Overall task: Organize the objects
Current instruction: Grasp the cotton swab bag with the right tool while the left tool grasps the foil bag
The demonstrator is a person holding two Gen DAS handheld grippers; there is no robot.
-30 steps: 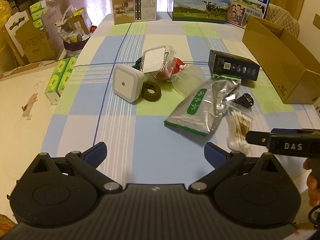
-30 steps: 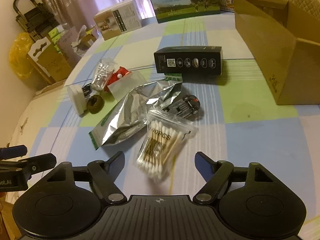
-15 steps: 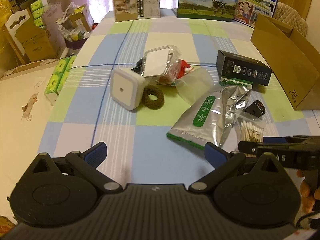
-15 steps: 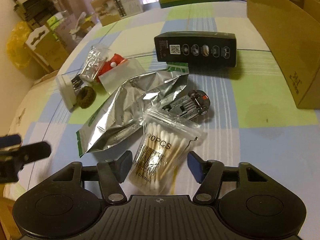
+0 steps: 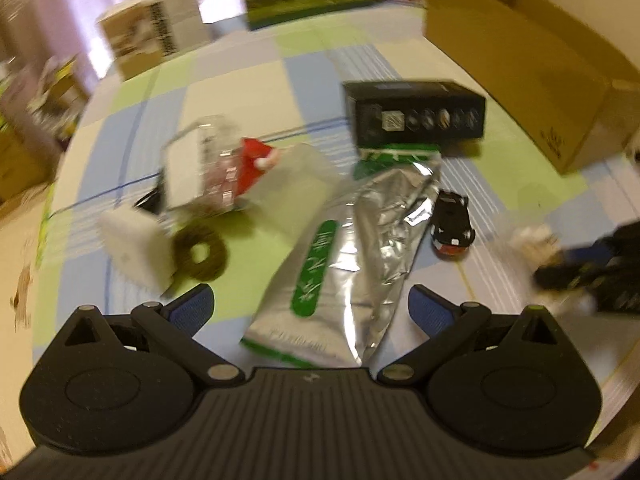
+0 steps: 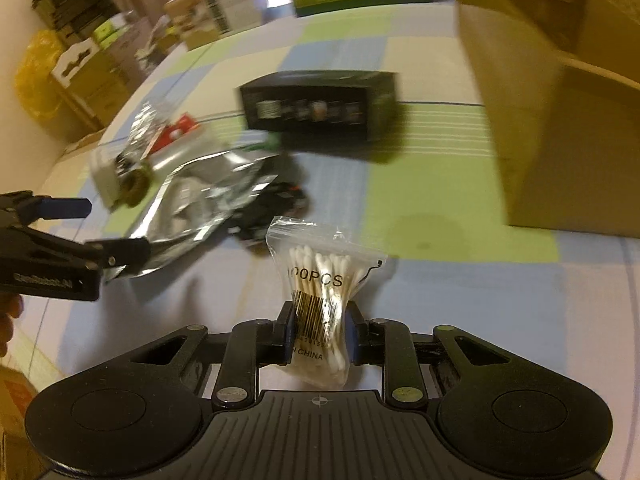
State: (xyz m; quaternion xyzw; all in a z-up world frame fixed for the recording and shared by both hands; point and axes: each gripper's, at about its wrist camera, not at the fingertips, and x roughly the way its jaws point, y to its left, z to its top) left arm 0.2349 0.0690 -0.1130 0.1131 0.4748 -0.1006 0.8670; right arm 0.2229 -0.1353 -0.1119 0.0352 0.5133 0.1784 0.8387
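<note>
Cotton-swab bag (image 6: 320,292), full of swabs, sits pinched in right gripper (image 6: 318,338).

The right gripper (image 6: 318,330) pinches a bag of cotton swabs (image 6: 320,292) above the checked tablecloth (image 6: 460,292), near a cardboard box (image 6: 560,128).

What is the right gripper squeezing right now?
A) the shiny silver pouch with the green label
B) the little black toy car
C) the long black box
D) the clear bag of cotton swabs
D: in the right wrist view, the right gripper is shut on the clear plastic bag of white cotton swabs, pinching it at the barcode, while the car, pouch and box lie on the table beyond.
</note>
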